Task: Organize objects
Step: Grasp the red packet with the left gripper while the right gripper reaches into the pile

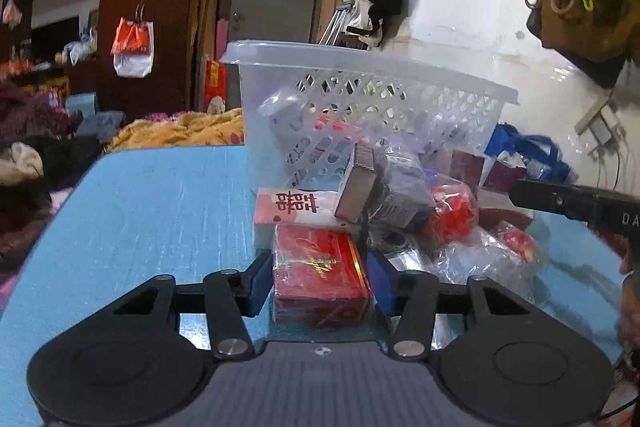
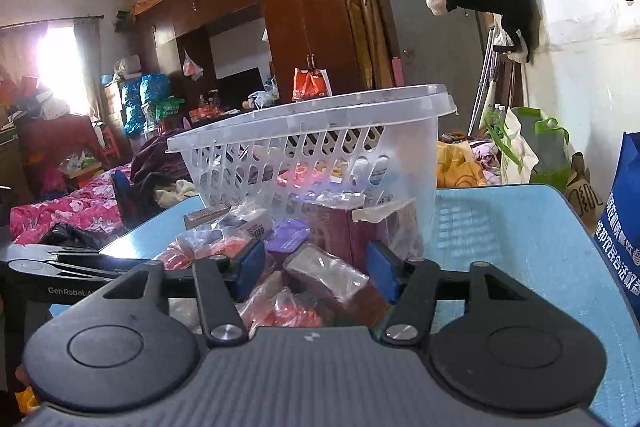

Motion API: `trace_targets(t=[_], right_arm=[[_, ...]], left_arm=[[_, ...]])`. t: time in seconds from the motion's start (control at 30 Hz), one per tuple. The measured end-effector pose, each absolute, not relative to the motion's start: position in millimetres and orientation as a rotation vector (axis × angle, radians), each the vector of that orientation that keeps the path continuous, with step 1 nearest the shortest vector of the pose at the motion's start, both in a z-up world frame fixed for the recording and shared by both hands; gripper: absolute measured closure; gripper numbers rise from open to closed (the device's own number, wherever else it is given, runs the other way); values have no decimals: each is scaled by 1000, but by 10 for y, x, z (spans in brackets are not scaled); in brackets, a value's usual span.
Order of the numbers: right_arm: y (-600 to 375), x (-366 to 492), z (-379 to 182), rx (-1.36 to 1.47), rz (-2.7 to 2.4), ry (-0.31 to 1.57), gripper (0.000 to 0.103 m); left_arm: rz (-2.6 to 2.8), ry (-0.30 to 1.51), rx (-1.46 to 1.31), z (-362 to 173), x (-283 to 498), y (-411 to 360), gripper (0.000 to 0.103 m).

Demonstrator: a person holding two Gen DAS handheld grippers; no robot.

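**A:** So, which step is this? The left gripper (image 1: 318,281) sits low on the blue table (image 1: 160,203) with the red box (image 1: 320,267) between its blue pads (image 1: 256,285).

**B:** It looks like the pick-up. The pads flank the box on both sides, close against the wrapping, yet I cannot tell whether they are already pinching it or only bracketing it.

**A:** And the box itself?

**B:** Flat on the table at the near edge of the pile, touching the pink-and-white packet (image 1: 294,207) behind it. Beyond that stands the white basket (image 1: 360,67), upright, with a few things already inside.

**A:** What about the right gripper (image 2: 316,267)?

**B:** Spread apart, holding nothing. It hovers over the clutter of plastic-wrapped packets (image 2: 320,271), with the purple packet (image 2: 288,235) and the dark maroon box (image 2: 340,227) just ahead, against the basket wall.

**A:** What does the next move call for?

**B:** My guess: squeeze firmly on the red box, since the glossy wrap may slip, then lift straight up so the leaning matchbox (image 1: 356,183) and the bags beside it are not dragged along. After that it must clear the basket's rim before letting go inside.
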State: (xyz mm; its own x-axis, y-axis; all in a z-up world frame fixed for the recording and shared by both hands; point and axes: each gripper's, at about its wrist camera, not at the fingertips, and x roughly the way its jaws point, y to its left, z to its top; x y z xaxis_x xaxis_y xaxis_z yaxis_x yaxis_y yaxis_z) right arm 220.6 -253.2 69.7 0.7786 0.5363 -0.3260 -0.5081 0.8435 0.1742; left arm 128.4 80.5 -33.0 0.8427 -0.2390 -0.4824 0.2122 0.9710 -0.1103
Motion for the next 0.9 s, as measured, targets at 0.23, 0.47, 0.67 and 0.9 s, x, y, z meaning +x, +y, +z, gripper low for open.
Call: trace_targets(t=[0.23, 0.47, 0.67, 0.9], right_arm=[[-2481, 2295, 682, 54, 561, 450, 42], [-2421, 2370, 639, 14, 561, 521, 28], [-2523, 2436, 603, 96, 556, 556, 41], [-2592, 2367, 631, 125, 540, 509, 58]], left_arm=[[-241, 514, -54, -328, 1277, 823, 49], [-247, 540, -43, -342, 1302, 808, 48], [-253, 543, -58, -344, 1310, 832, 48], [-257, 545, -63, -344, 1309, 818, 48]])
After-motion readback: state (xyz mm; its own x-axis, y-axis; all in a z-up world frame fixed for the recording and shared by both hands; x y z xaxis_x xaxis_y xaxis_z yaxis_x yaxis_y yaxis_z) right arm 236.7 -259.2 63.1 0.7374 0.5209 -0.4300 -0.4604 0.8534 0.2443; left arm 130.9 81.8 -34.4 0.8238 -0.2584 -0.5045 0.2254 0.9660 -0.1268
